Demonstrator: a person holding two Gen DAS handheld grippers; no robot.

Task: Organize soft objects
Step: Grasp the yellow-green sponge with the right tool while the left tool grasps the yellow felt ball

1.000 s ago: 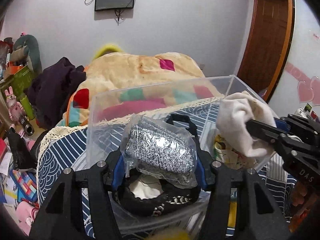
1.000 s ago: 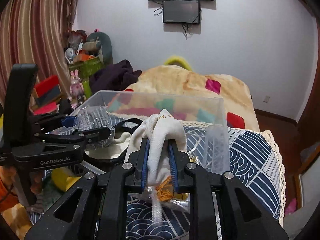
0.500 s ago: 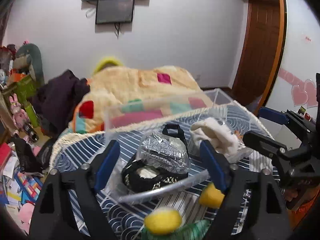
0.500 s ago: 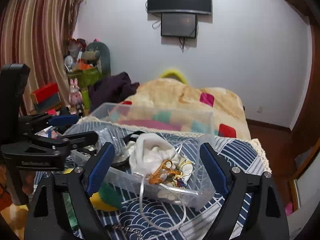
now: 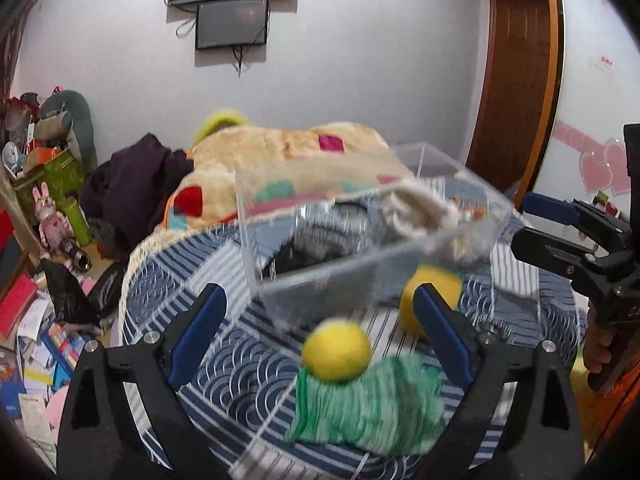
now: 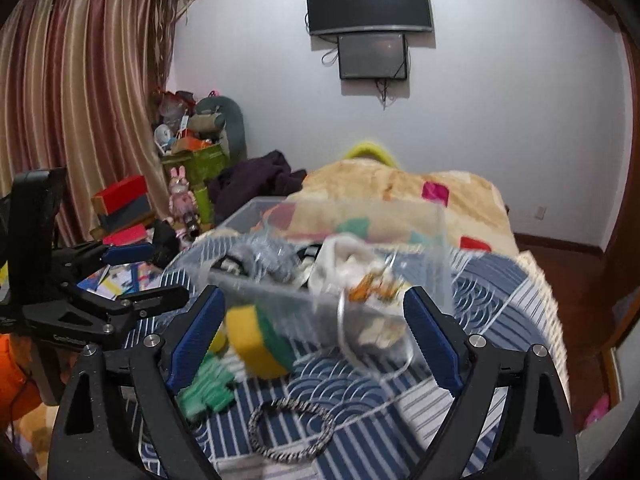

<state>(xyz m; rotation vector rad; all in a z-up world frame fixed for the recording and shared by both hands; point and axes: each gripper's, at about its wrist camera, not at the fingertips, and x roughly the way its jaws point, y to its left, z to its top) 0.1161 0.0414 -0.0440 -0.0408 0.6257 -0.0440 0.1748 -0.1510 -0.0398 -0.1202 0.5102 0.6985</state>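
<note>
Both the left gripper [image 5: 320,328] and the right gripper [image 6: 312,336] now stand wide and empty, pulled back from the clear plastic bin [image 5: 400,256]—the white cloth pouch [image 5: 420,210] and bagged silver scrubber [image 6: 264,258] released inside—so the green knitted cloth [image 5: 368,408] likely comes next.

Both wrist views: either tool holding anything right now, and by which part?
Nothing held. Left tool and right tool are both open and empty; the white cloth lies in the clear bin.
</note>
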